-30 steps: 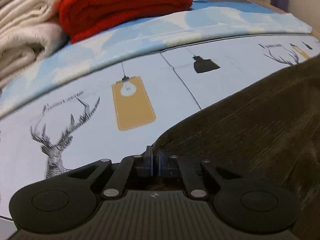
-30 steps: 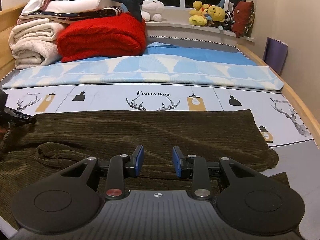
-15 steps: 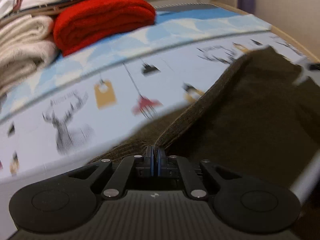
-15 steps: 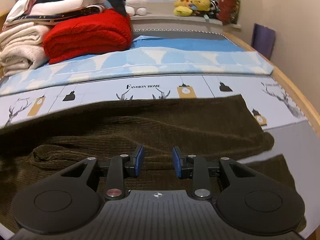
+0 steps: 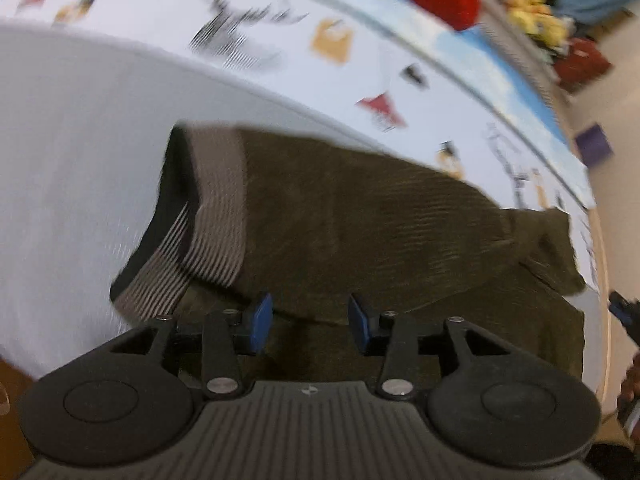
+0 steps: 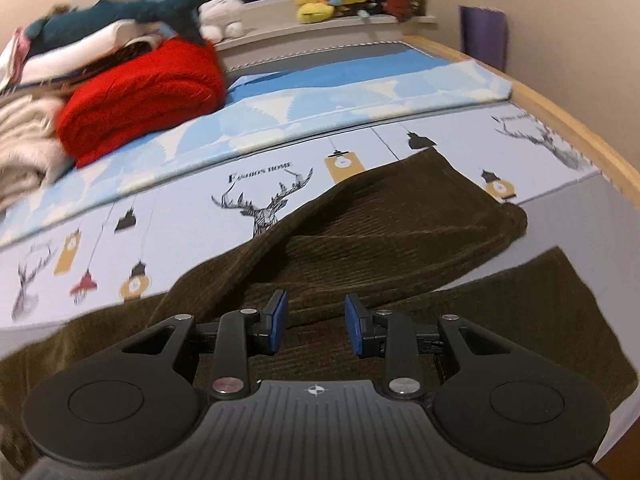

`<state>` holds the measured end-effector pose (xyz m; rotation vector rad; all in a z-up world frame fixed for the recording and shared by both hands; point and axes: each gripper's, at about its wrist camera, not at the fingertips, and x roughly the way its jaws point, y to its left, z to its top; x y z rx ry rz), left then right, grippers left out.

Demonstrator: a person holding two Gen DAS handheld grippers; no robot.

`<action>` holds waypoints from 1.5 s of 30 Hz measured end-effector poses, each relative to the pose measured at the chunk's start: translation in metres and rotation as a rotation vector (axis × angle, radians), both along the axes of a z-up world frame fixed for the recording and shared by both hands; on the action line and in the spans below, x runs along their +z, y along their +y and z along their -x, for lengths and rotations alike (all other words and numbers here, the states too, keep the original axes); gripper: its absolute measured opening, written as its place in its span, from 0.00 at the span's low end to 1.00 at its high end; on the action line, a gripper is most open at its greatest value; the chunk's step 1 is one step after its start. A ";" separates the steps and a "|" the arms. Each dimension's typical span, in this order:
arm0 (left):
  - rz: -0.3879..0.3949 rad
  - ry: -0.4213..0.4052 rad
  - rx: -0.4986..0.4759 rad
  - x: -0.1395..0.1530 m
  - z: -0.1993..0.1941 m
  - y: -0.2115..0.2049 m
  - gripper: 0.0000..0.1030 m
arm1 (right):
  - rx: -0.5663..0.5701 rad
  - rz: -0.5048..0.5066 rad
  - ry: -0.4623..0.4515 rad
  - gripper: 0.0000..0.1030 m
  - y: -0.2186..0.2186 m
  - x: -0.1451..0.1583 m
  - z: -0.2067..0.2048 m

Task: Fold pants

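Pants (image 6: 400,236) lie lengthwise across the bed (image 6: 560,216), folded over, right below both your grippers.
Your left gripper (image 5: 308,322) is opening, nothing between its pads, the striped waistband (image 5: 216,216) just up-left; your right gripper (image 6: 314,322) hangs part-open, empty, above the fold.

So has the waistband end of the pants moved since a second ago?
Yes. The waistband left the deer-and-lamp print on the bedsheet for the plain grey part, folded onto the pants. The left gripper is opening, nothing between its pads.
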<state>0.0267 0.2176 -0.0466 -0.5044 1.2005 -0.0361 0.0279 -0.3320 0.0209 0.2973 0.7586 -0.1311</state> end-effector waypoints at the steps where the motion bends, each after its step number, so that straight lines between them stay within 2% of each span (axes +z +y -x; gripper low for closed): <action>1: 0.021 0.026 0.022 -0.007 -0.003 0.003 0.53 | -0.009 -0.019 -0.003 0.32 -0.001 0.000 -0.001; 2: 0.042 0.057 0.051 -0.014 -0.005 0.006 0.61 | -0.015 -0.044 -0.007 0.32 -0.003 -0.001 -0.001; 4: 0.040 0.115 0.089 -0.024 -0.012 0.010 0.65 | -0.023 -0.089 -0.015 0.32 -0.006 -0.001 -0.002; 6: 0.020 0.135 0.129 -0.029 -0.018 0.016 0.65 | -0.024 -0.145 -0.027 0.32 -0.008 -0.002 -0.005; 8: 0.042 0.126 0.168 -0.030 -0.024 0.026 0.65 | -0.022 -0.188 -0.033 0.33 -0.010 -0.004 -0.011; 12: 0.069 0.115 0.215 -0.028 -0.032 0.034 0.64 | -0.002 -0.214 -0.022 0.33 -0.008 -0.012 -0.032; 13: 0.062 0.111 0.226 -0.027 -0.032 0.034 0.59 | 0.000 -0.210 -0.014 0.33 -0.008 -0.014 -0.038; 14: 0.036 0.104 0.230 -0.025 -0.033 0.034 0.44 | -0.002 -0.209 -0.004 0.33 -0.007 -0.018 -0.046; 16: -0.042 0.096 0.228 -0.019 -0.034 0.031 0.27 | -0.011 -0.219 0.012 0.33 -0.007 -0.027 -0.062; 18: -0.065 0.082 0.244 -0.015 -0.036 0.032 0.23 | -0.025 -0.230 0.037 0.33 -0.006 -0.041 -0.080; 21: -0.105 0.033 0.280 -0.002 -0.037 0.033 0.23 | -0.042 -0.277 0.075 0.33 -0.003 -0.059 -0.104; 24: -0.084 -0.024 0.337 0.008 -0.038 0.036 0.24 | -0.070 -0.344 0.098 0.33 0.000 -0.075 -0.122; 25: -0.070 -0.021 0.347 0.008 -0.039 0.036 0.27 | -0.076 -0.382 0.104 0.34 0.001 -0.081 -0.128; 26: -0.051 -0.004 0.345 0.006 -0.041 0.036 0.38 | -0.080 -0.402 0.111 0.34 0.003 -0.087 -0.133; 28: -0.013 0.032 0.334 -0.001 -0.045 0.034 0.48 | -0.098 -0.423 0.137 0.36 0.007 -0.097 -0.143; 33: 0.020 0.103 0.326 -0.020 -0.050 0.036 0.48 | -0.123 -0.476 0.149 0.38 0.016 -0.113 -0.157; 34: 0.022 0.113 0.325 -0.022 -0.050 0.036 0.45 | -0.124 -0.481 0.148 0.38 0.018 -0.114 -0.159; 35: 0.007 0.122 0.320 -0.024 -0.051 0.035 0.35 | -0.124 -0.474 0.145 0.37 0.021 -0.114 -0.159; 36: -0.021 0.130 0.315 -0.025 -0.052 0.034 0.32 | -0.123 -0.462 0.141 0.34 0.023 -0.114 -0.160; 38: -0.044 0.128 0.304 -0.024 -0.054 0.031 0.25 | -0.101 -0.437 0.129 0.06 0.027 -0.111 -0.159; 41: -0.080 0.099 0.281 -0.016 -0.054 0.026 0.21 | -0.067 -0.401 0.106 0.05 0.026 -0.100 -0.155; 45: -0.079 0.061 0.278 -0.004 -0.048 0.028 0.18 | -0.057 -0.382 0.096 0.05 0.016 -0.082 -0.136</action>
